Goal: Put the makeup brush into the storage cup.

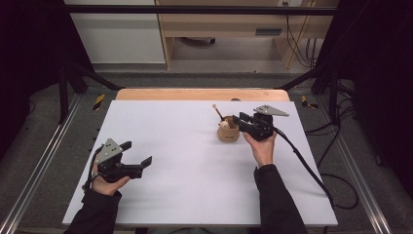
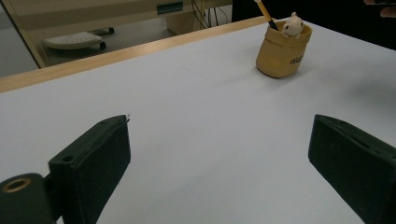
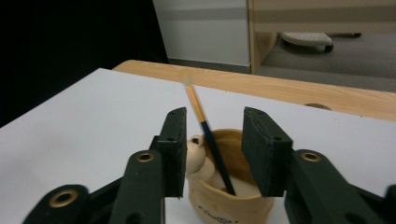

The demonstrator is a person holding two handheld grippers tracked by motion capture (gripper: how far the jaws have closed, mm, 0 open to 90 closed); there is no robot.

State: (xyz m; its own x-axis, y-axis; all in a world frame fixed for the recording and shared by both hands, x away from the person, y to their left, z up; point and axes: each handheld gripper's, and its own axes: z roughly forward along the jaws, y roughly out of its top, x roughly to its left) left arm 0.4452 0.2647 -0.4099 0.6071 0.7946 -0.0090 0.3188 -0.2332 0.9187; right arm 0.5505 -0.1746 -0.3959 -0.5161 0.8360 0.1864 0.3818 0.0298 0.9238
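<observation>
A small tan cup (image 1: 228, 132) stands at the right rear of the white table (image 1: 195, 170). In it are a yellow-and-black pencil (image 1: 217, 112), leaning left, and a small cream figure (image 3: 196, 156). My right gripper (image 1: 237, 119) is level just right of the cup. In the right gripper view, the right gripper (image 3: 214, 122) reaches over the cup (image 3: 233, 205) with its jaws apart. The pencil (image 3: 201, 112) rises between them, clear of both pads. My left gripper (image 1: 138, 152) rests open at the table's left. In the left gripper view, the left gripper (image 2: 219, 154) holds nothing, and the cup (image 2: 282, 53) stands far off.
A black cable (image 1: 302, 161) trails from the right gripper across the table's right side. A wooden strip (image 1: 195, 94) edges the table at the back. Black frame posts (image 1: 63, 83) stand at both rear corners, and floor and cabinets lie beyond.
</observation>
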